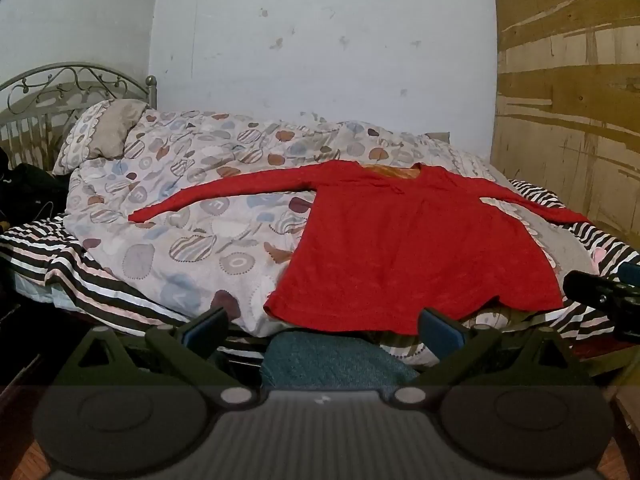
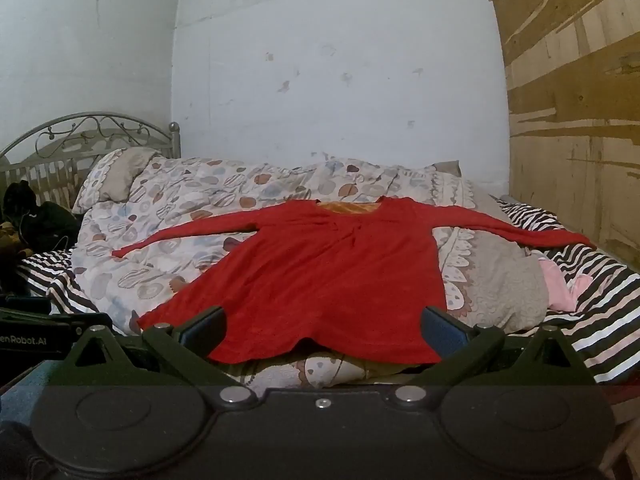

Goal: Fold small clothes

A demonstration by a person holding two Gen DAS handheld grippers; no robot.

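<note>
Top: we see the red top [image 1: 416,248] spread flat, sleeves out, ready for folding, on the bed [image 1: 80,276] near its front edge.
Left gripper [image 1: 323,326]: fingers spread, empty.
Right gripper [image 2: 323,326]: spread wide too, near the hem.

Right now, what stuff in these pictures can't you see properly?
- Red top: the right gripper's fingers cover two bits of its bottom hem in the right wrist view.
- Pink cloth: partly behind the grey blanket there; what it is stays unclear.
- Dark pile by the headboard: too dark, cut by the left wrist view's edge.
- Blue thing below the bed: half hidden by the left gripper.
</note>
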